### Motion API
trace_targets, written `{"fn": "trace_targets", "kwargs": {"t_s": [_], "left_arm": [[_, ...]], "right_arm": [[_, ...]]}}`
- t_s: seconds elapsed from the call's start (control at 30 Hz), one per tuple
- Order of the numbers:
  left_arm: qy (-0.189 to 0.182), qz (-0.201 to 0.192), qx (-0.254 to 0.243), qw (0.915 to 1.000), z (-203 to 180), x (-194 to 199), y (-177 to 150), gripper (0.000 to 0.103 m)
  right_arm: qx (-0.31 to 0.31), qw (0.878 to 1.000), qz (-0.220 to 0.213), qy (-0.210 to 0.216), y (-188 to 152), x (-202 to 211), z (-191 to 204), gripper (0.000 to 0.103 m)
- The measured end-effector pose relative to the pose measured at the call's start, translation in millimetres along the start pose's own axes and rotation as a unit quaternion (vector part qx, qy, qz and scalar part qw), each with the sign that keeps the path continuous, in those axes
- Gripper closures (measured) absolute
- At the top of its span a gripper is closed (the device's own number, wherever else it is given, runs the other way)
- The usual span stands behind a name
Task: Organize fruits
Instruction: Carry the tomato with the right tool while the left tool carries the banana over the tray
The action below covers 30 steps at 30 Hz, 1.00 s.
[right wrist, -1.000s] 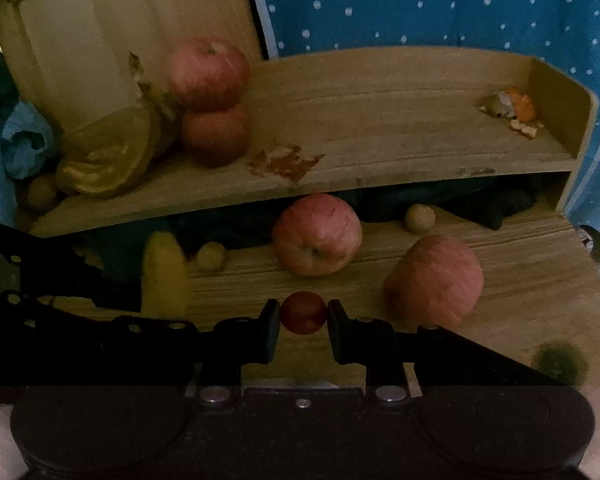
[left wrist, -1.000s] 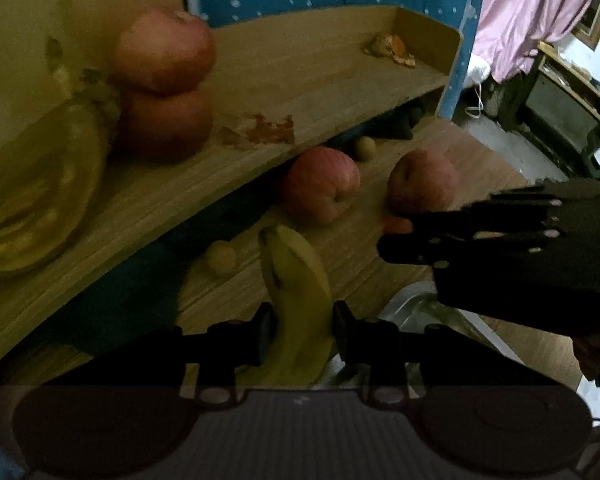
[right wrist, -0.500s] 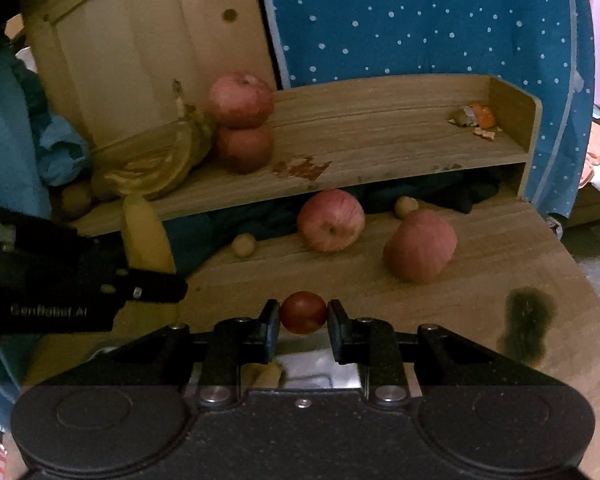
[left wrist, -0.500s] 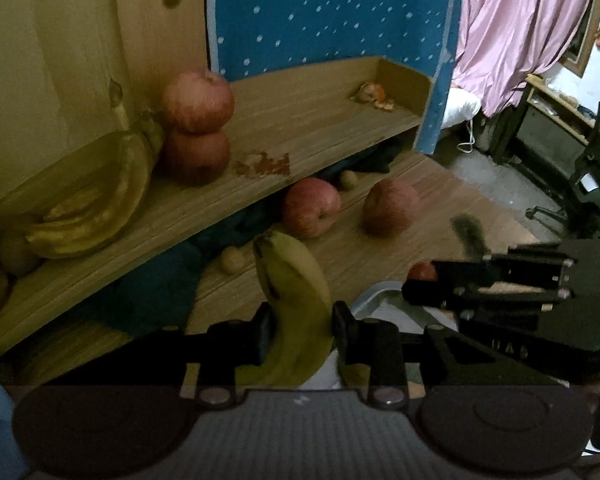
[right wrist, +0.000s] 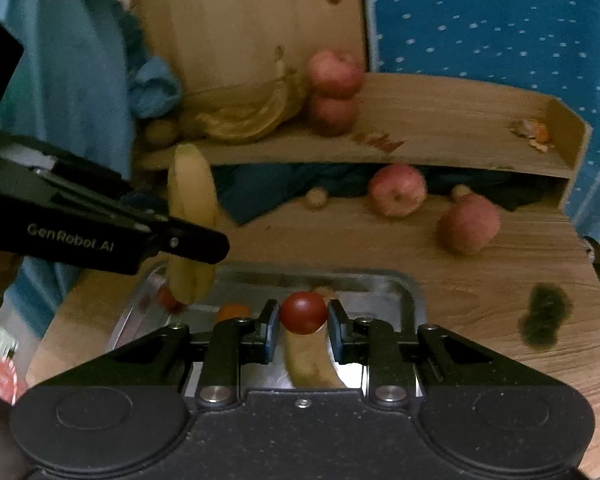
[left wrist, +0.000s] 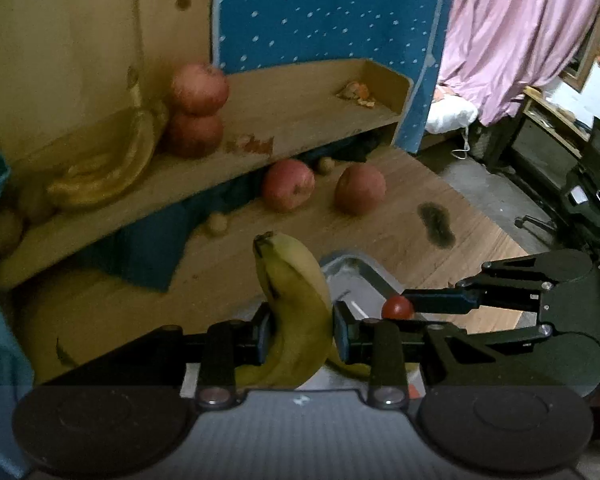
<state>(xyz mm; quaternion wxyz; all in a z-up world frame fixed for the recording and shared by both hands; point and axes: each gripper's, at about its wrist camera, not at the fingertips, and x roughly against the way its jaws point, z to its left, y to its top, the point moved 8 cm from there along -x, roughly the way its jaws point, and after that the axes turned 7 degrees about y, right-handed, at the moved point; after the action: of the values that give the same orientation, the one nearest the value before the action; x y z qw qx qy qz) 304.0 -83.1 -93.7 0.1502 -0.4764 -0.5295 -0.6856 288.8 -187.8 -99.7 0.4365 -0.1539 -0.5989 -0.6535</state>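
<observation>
**Both grippers loaded above the metal tray**

The left gripper (left wrist: 300,330) pinches a yellow banana (left wrist: 296,304) between its fingers, tip pointing up. The right gripper (right wrist: 303,326) clamps a small red tomato (right wrist: 303,313), held just over the metal tray (right wrist: 404,286) on the wooden table (right wrist: 480,280). In the tray lie another banana (right wrist: 306,360) and small red-orange fruits. Farther back, two apples (right wrist: 398,189) rest on the table; on the wooden shelf (right wrist: 440,136) above, two apples are stacked (right wrist: 334,74) beside a bunch of bananas (right wrist: 246,114).
</observation>
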Motion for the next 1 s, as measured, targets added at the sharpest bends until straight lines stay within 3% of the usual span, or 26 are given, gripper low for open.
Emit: {"fn": "trace_targets", "kwargs": {"t_s": [0.6,1.0], "left_arm": [[0.069,0.039,0.076,0.9939,5.5,23.9,-43.1,0.068],[0.078,0.071,0.06,0.9926,-3.8,16.8,-55.9,0.068]], "right_arm": [[0.049,0.994,0.058,0.081,-40.4,-9.2,25.2,0.076],[0.045,0.992,0.083,0.089,-59.8,-11.1,19.3,0.076]]}}
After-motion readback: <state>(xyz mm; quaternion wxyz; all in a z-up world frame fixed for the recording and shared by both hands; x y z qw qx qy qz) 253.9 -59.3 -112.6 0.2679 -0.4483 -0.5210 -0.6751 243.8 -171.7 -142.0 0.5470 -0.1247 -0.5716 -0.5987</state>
